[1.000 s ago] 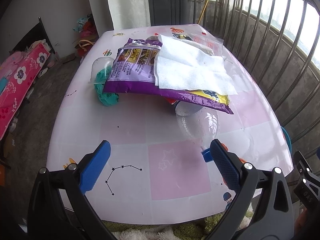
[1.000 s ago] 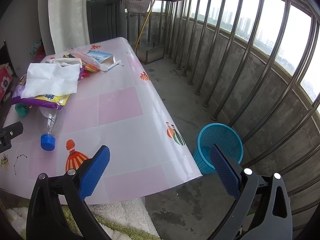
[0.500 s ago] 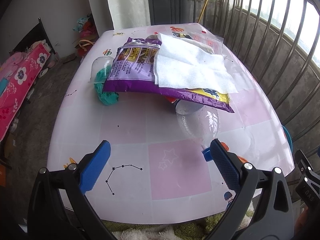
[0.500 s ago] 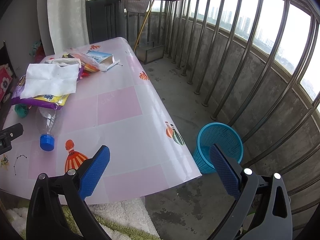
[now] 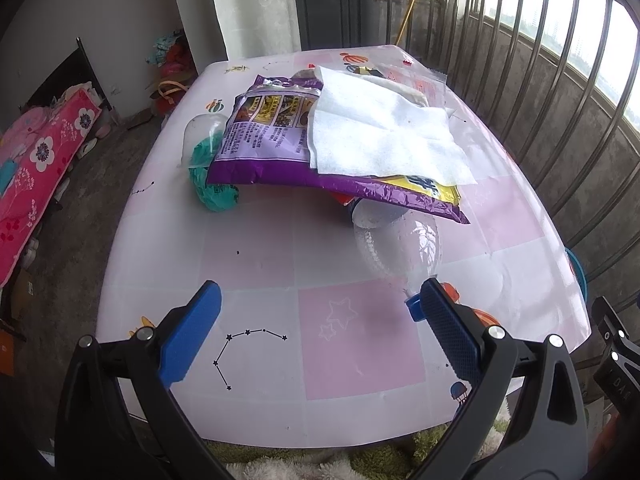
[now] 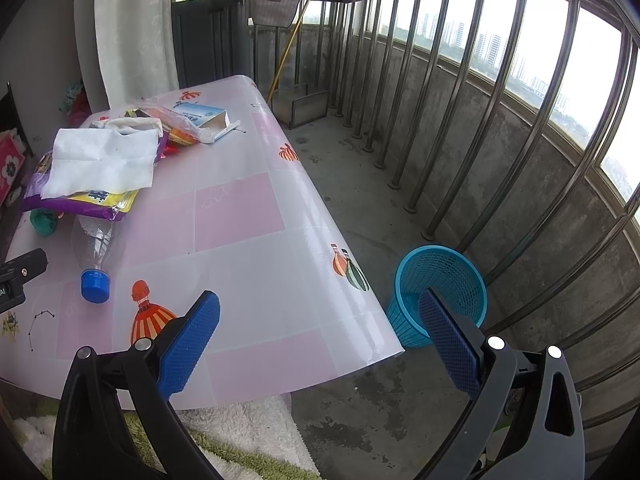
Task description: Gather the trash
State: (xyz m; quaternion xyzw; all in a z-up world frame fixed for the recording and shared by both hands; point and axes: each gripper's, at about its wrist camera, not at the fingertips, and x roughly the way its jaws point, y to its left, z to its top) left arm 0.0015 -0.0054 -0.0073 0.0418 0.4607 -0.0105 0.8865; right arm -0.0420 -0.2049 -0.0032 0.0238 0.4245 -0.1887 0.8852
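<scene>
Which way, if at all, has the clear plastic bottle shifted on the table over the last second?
No. The bottle lies where it did, its base tucked under the purple bag.

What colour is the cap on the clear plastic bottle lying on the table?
Blue. The cap on the clear bottle shows best in the right wrist view.

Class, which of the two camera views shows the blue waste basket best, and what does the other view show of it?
The right wrist view: the blue waste basket stands on the floor beside the table's corner, its open rim and mesh wall visible behind one tong. The left wrist view shows only a blue sliver past the table edge.
</scene>
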